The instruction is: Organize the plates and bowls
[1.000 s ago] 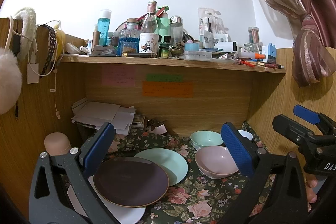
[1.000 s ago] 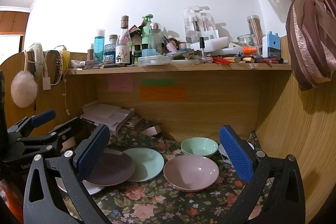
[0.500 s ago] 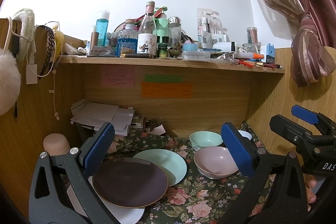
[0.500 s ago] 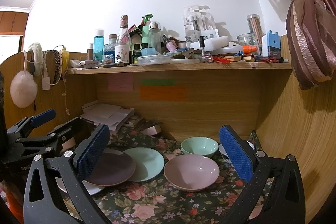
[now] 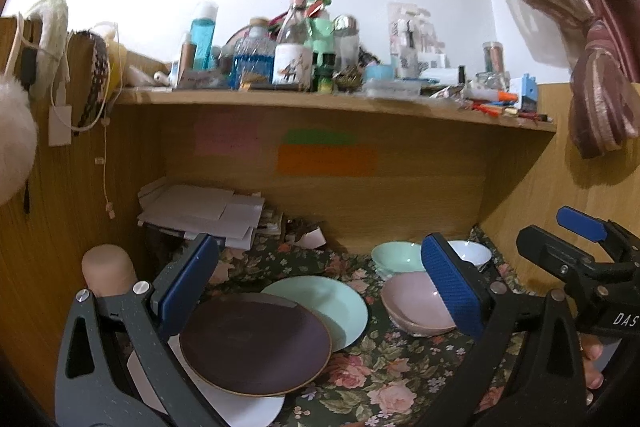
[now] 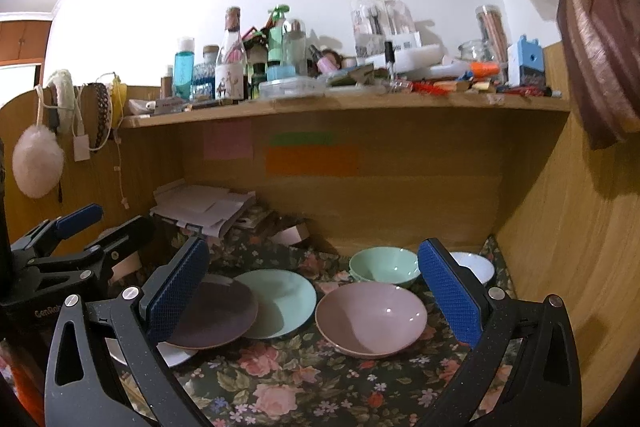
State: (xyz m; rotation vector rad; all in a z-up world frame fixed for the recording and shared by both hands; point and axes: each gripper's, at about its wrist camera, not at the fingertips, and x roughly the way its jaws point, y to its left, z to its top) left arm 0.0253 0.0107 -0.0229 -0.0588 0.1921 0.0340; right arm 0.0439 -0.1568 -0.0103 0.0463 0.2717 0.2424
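Observation:
On the floral cloth a dark purple plate lies over a white plate and overlaps a mint plate. To the right sit a pink bowl, a mint bowl and a white bowl. The same items show in the right wrist view: purple plate, mint plate, pink bowl, mint bowl, white bowl. My left gripper is open and empty above the plates. My right gripper is open and empty above the pink bowl.
A wooden shelf crowded with bottles runs overhead. A paper stack lies at the back left. A beige cylinder stands at the left wall. Wooden walls close in both sides. A curtain hangs at the right.
Both views have dropped slightly and moved a little closer to the dishes. Nothing has been grasped; the dishes have not moved.

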